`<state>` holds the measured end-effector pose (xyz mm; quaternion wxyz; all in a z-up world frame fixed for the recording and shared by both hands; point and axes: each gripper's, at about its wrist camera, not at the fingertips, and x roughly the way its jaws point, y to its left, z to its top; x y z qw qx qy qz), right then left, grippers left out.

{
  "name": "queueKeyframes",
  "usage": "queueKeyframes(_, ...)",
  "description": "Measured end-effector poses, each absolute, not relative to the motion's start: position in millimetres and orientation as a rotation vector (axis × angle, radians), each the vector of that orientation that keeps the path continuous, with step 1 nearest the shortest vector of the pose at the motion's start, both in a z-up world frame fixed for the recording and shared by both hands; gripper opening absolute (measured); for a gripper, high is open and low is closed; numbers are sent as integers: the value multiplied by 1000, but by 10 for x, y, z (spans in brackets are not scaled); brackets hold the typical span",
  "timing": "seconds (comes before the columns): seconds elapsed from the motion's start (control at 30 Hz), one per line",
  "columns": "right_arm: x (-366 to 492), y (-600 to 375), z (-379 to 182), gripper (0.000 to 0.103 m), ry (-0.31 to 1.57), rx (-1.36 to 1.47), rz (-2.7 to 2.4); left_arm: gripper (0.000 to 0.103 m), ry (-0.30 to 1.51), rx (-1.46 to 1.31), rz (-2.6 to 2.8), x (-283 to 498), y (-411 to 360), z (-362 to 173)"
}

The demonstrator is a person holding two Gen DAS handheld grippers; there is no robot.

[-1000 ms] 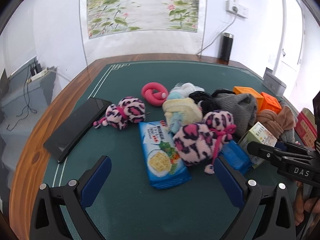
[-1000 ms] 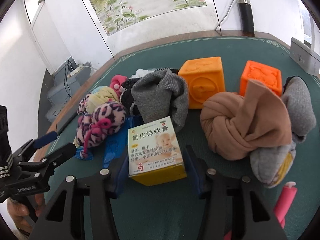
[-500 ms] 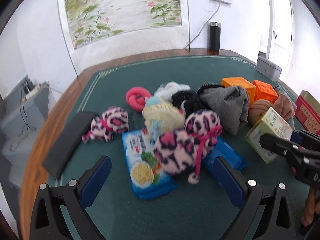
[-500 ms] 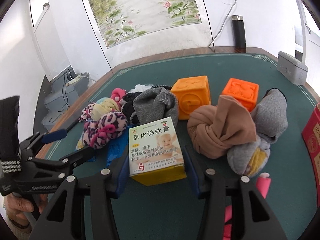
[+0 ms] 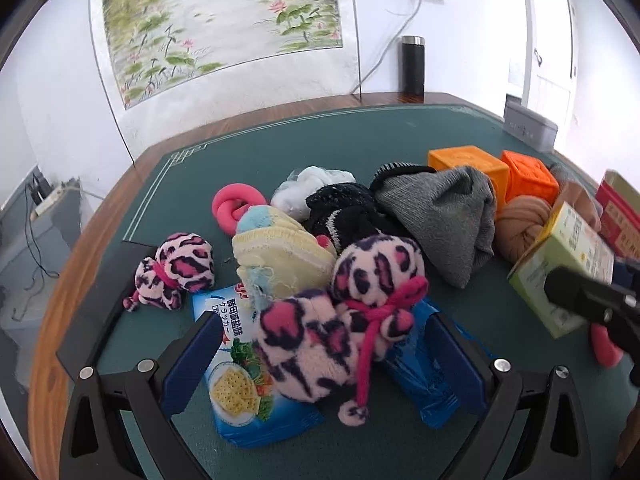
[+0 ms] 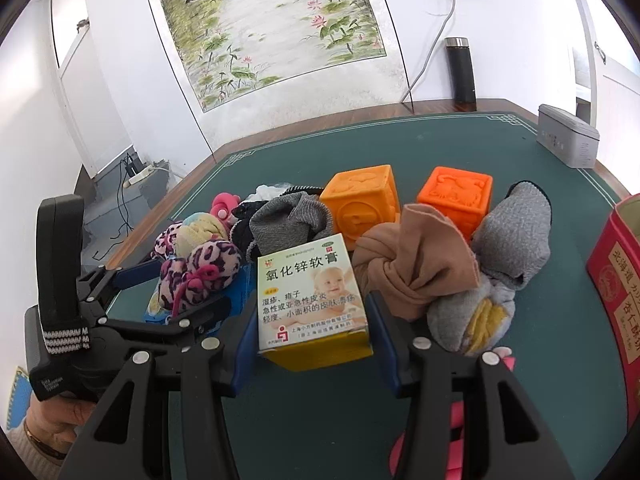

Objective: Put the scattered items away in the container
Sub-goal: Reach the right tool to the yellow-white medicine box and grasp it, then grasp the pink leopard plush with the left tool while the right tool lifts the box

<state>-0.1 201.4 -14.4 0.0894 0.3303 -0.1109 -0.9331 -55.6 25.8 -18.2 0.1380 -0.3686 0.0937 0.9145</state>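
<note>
Left wrist view: your left gripper [image 5: 326, 356] has its jaws apart around the leopard plush [image 5: 340, 320], which lies on a blue cracker packet [image 5: 240, 392] at the near edge of the pile. Right wrist view: your right gripper [image 6: 312, 328] is clamped on the ointment box [image 6: 312, 300]; beyond it lie the tan knotted cloth [image 6: 404, 268] and orange blocks [image 6: 364, 204], with the red tin [image 6: 618, 280] far right.
</note>
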Motion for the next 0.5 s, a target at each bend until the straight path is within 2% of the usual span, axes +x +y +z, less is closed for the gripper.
queueKeyframes(0.13,-7,1999,-169,54,-320,992,-2768,73,187,-1078,2615,-593,192,-184)
queueKeyframes(0.27,-14,1987,-191,54,-308,997,-2764,62,130,-1071,2590,-581,160,-175)
queueKeyframes(0.5,5,1973,-185,54,-293,973,-2764,55,103,-1022,2601,-456,140,-104)
